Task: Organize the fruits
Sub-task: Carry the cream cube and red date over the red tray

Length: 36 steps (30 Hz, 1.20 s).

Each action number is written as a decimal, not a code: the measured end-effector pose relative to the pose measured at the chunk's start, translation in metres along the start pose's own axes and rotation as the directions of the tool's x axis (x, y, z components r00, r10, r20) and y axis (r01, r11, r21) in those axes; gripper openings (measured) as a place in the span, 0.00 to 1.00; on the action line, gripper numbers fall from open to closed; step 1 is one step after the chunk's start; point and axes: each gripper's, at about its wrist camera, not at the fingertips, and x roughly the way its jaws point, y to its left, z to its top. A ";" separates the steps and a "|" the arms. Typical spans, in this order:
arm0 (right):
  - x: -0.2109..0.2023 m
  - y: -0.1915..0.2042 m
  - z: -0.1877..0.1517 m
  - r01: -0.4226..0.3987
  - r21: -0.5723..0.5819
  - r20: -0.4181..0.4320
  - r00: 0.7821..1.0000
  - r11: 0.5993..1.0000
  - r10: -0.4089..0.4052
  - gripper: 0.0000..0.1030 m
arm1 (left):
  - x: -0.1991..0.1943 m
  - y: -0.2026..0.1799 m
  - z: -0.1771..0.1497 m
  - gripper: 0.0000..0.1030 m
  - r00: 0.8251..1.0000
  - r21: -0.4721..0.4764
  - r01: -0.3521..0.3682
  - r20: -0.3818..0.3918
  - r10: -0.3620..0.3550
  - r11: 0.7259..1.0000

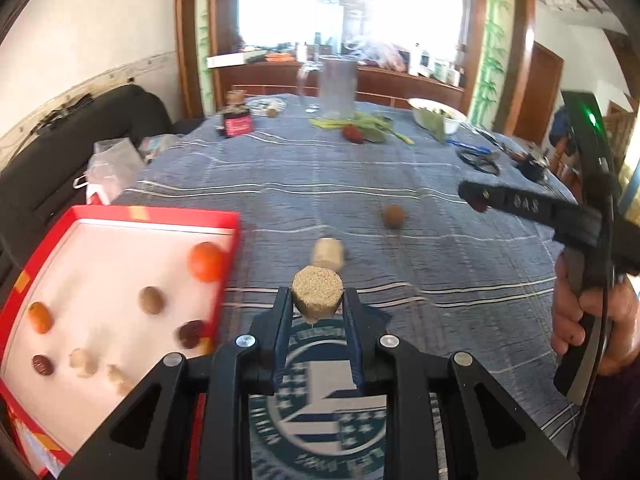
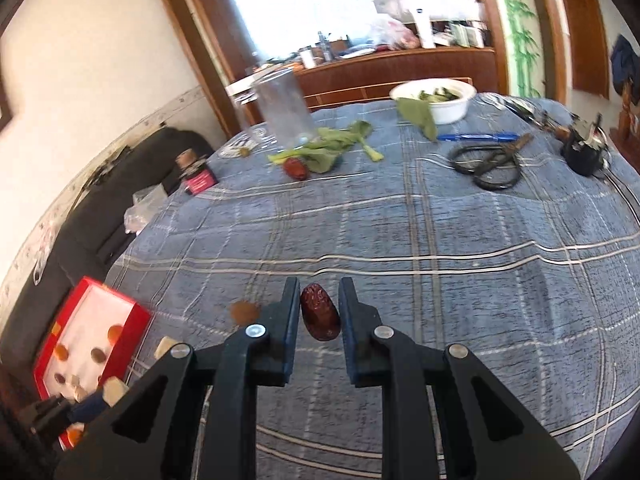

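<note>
My left gripper (image 1: 317,296) is shut on a beige grainy cylinder (image 1: 317,290), just right of the red tray (image 1: 132,214). The tray's white floor holds a tangerine (image 1: 206,262), a small orange fruit (image 1: 40,317), a brown nut (image 1: 152,300), two dark dates and beige pieces. On the blue plaid cloth lie another beige piece (image 1: 328,254) and a brown round fruit (image 1: 393,216). My right gripper (image 2: 319,292) is shut on a dark red date (image 2: 320,318) above the cloth. A hand (image 1: 592,320) holds that right gripper (image 1: 474,196) at the right edge of the left wrist view.
At the far side stand a clear plastic jug (image 1: 337,88), a dark jar (image 1: 236,120) and a white bowl of greens (image 2: 436,100). Green leaves (image 2: 328,148) lie there with a date (image 2: 296,168) beside them. Scissors (image 2: 488,164) and a blue pen (image 2: 476,136) lie right. A black sofa (image 1: 80,148) lines the left.
</note>
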 end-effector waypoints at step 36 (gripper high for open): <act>0.001 0.214 -0.065 -0.287 -0.278 -0.081 0.958 0.917 0.275 0.21 | -0.046 0.171 -0.042 0.24 0.975 -0.271 -0.193 0.051 0.214 0.943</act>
